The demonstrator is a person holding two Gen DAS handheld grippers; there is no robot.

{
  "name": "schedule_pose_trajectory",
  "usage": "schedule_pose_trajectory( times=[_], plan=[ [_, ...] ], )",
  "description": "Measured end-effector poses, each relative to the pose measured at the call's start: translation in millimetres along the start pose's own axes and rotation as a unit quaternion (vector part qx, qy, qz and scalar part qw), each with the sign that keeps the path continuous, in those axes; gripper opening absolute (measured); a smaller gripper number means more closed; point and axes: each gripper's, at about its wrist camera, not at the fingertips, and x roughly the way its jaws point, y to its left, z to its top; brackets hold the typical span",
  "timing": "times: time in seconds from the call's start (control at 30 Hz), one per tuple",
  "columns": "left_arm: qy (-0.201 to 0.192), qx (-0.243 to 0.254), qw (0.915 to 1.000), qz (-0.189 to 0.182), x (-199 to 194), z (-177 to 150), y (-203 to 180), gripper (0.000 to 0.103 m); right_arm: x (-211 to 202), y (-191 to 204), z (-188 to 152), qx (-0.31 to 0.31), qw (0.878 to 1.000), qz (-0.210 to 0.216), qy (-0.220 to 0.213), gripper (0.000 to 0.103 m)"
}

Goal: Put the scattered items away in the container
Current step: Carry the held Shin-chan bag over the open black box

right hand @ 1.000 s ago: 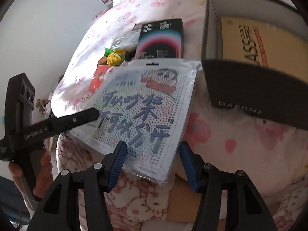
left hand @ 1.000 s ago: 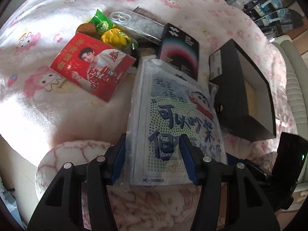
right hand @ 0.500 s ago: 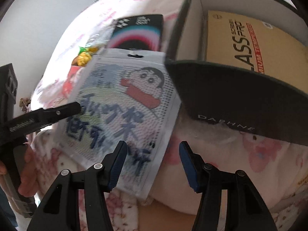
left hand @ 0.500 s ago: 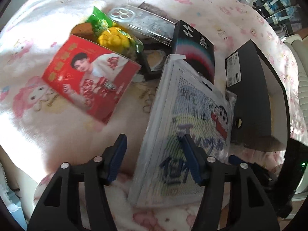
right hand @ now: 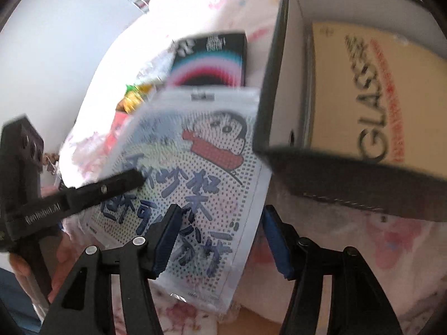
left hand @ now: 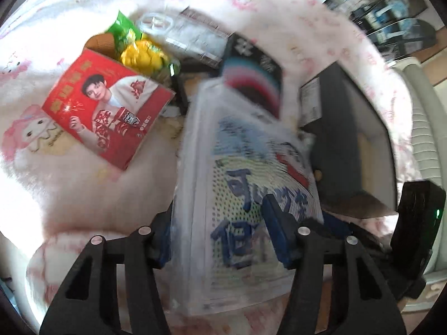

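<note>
Swung back since half a second ago: cartoon packet (left hand: 251,195), again across the left gripper (left hand: 218,209) rather than off to its right side. Jaws of that gripper just been closing, one finger over the printed face, the other hidden behind the packet's left edge. Clamped on the cartoon packet, near end raised off the blanket (left hand: 69,181). Seen from the right wrist, nearer the black box (right hand: 349,178) than before, top right corner just beside the box's near corner, still outside it.

Right gripper (right hand: 222,209) spread wide, holding nothing. Left finger in front of the packet's lower edge, right finger just clear of its side.

Black box open-topped on the bed, white inside, with one tan carton (right hand: 363,83) lying flat in it, lettered GLASS. Rest of its floor out of sight.

Out on the blanket beyond the cartoon packet: red packet (left hand: 109,111) with a portrait, yellow and green snack bag (left hand: 142,53), clear phone case (left hand: 156,23), black carton (left hand: 251,75) with coloured arcs at the packet's far end. Heavy blur in both views.
</note>
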Motion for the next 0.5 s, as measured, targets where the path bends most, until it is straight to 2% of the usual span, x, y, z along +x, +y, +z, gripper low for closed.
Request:
schedule_pose_trajectory(
  times=[0.13,0.3,0.43,0.5],
  plan=[
    [-0.023,0.007,0.9992,-0.034,-31.3,-11.0,-11.2,0.058,-38.7,12.4,-3.9,-0.009,0.999,0.007,-0.037,0.054],
    [-0.064,0.049,0.9967,0.002,-67.6,-12.3,-39.8,0.056,-74.3,5.3,-14.7,-0.002,0.997,0.061,-0.057,0.053],
    [-0.062,0.054,0.9966,-0.001,-71.4,-12.2,-49.9,0.053,-84.3,1.1,-14.7,-0.001,0.995,0.075,-0.064,0.052],
    [-0.052,0.043,0.9976,-0.017,-67.5,-14.1,-51.5,0.047,-84.4,4.4,-14.1,-0.007,0.995,0.076,-0.068,0.052]
  ],
)
